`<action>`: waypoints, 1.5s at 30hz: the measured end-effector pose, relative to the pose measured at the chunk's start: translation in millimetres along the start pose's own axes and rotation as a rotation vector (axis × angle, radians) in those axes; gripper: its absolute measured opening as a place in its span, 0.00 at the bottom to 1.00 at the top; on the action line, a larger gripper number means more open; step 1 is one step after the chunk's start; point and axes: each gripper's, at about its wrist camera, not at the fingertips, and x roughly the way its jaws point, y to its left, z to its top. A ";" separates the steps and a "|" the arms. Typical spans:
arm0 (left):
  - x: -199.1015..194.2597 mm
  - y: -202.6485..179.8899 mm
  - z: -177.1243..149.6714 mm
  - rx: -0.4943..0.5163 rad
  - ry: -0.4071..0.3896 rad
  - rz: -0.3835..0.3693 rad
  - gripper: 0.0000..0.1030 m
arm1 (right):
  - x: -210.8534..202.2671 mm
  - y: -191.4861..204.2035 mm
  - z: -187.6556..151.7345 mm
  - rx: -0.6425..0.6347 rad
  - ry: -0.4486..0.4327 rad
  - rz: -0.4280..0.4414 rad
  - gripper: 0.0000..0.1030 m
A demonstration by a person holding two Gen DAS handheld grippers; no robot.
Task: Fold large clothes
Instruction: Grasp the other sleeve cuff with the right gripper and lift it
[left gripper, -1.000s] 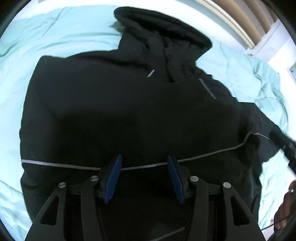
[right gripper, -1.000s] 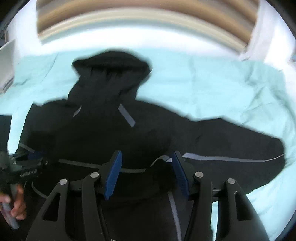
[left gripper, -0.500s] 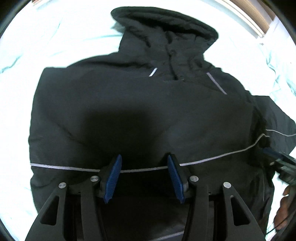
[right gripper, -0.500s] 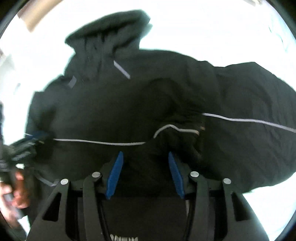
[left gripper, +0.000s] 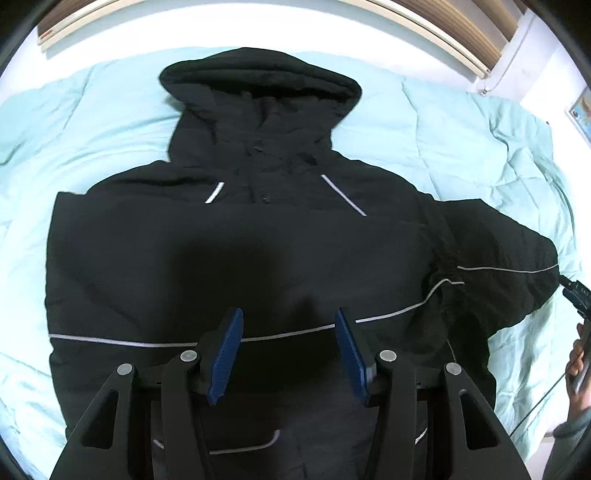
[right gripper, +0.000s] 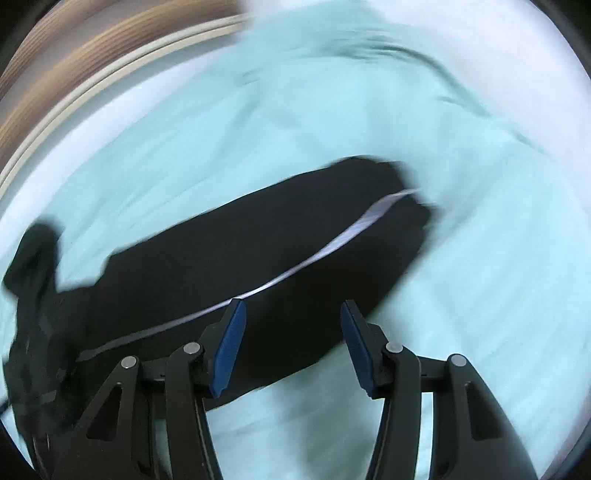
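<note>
**Black hooded jacket spread flat on pale blue bedding**

Black fabric with thin light piping makes up the jacket [left gripper: 236, 258], which lies face up on a pale blue quilt [left gripper: 92, 122], hood toward the far side. No brand, label or readable writing can be made out on the garment or the tools.

Left gripper [left gripper: 288, 354]: positioned above the near part of the jacket body, pointing steeply down. Its blue pads [left gripper: 225, 354] stand apart with nothing between them; the horizontal piping line runs across the gap below.

Right gripper [right gripper: 291, 343]: positioned over the near edge of the right sleeve [right gripper: 258, 258], which extends out to the right across the quilt. This view is motion-blurred. Its jaws have just been opening and stand apart; no cloth is pinched between them. In the left wrist view this tool appears at the right edge, just beside the sleeve cuff, with a hand [left gripper: 578, 363] around its handle.

Surface and room: the quilt is wrinkled and covers a bed. A wooden headboard [left gripper: 461, 33] with pale trim runs along the far side, against white walls.
</note>
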 end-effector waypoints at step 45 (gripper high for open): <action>27.4 1.8 -1.3 0.003 0.062 -0.004 0.52 | 97.1 -60.4 36.7 0.128 0.096 0.010 0.35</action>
